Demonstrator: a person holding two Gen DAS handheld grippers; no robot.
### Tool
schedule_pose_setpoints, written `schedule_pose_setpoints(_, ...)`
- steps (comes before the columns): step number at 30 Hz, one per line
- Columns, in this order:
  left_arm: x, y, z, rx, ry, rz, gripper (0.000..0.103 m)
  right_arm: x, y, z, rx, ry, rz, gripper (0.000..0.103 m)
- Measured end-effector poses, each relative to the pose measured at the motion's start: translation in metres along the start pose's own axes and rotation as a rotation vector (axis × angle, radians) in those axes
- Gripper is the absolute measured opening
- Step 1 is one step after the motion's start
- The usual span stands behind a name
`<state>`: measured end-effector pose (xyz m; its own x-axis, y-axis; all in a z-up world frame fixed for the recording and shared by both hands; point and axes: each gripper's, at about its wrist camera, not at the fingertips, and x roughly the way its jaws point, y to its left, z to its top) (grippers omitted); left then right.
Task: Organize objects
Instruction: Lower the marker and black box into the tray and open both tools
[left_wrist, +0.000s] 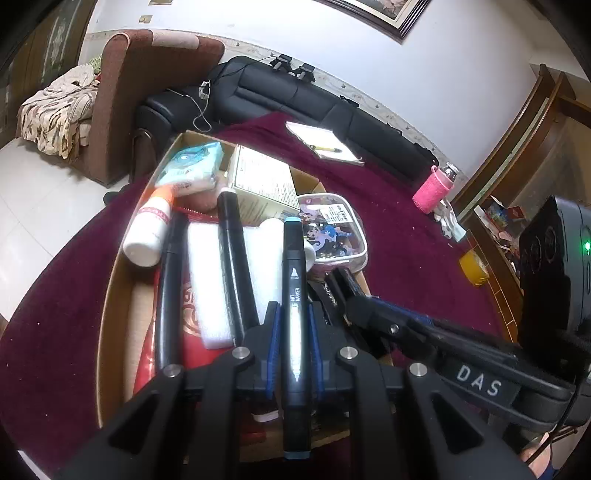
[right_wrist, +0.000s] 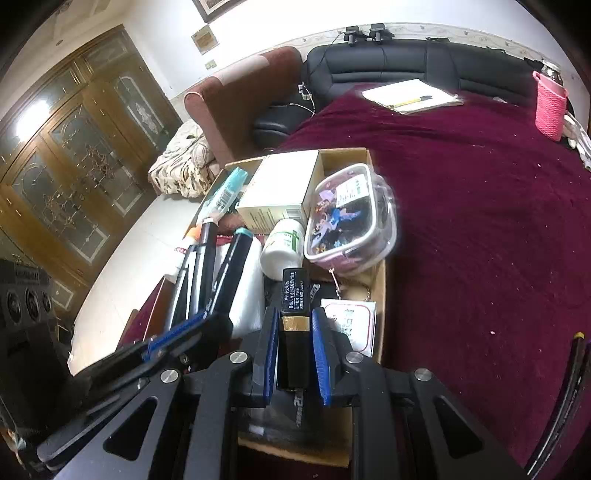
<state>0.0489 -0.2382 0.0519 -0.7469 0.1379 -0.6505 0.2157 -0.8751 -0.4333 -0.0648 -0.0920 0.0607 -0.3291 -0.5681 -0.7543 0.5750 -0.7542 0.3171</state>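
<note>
Clamped between the blue pads of the left gripper (left_wrist: 293, 332) is a marker (left_wrist: 295, 295), lengthwise along the fingers with its teal cap pointing forward over the box (left_wrist: 110, 295). Just to its right, the right gripper (right_wrist: 294, 332) pinches a black tube (right_wrist: 294, 325) with a gold band, held above the box's near end. Both appear to be mid-placement — items carried over the box, not yet let go. Other markers (left_wrist: 232, 258) lie side by side on white foam just left of the held one, so the next move likely calls for lowering it parallel beside them before opening — the tube needs a free gap near the bottle (right_wrist: 282, 251)
</note>
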Motion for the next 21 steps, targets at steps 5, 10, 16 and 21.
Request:
schedule_pose_setpoints(5, 0.001, 0.0, 0.0, -0.002, 0.002, -0.003, 0.014, 0.003, 0.002, 0.001, -0.009, -0.004, 0.002, 0.021)
schedule_pose_setpoints(10, 0.001, 0.001, 0.0, -0.005, 0.006, -0.006, 0.014, 0.005, 0.003, 0.005, -0.01, -0.008, 0.004, 0.021)
schedule_pose_setpoints(16, 0.0, 0.003, 0.0, -0.015, 0.005, -0.008, 0.014, 0.01, -0.002, 0.01, 0.017, -0.014, 0.02, 0.021)
schedule_pose_setpoints(21, 0.0, 0.002, 0.001, -0.015, 0.008, -0.008, 0.014, 0.009, -0.005, 0.012, 0.041, -0.011, 0.039, 0.021)
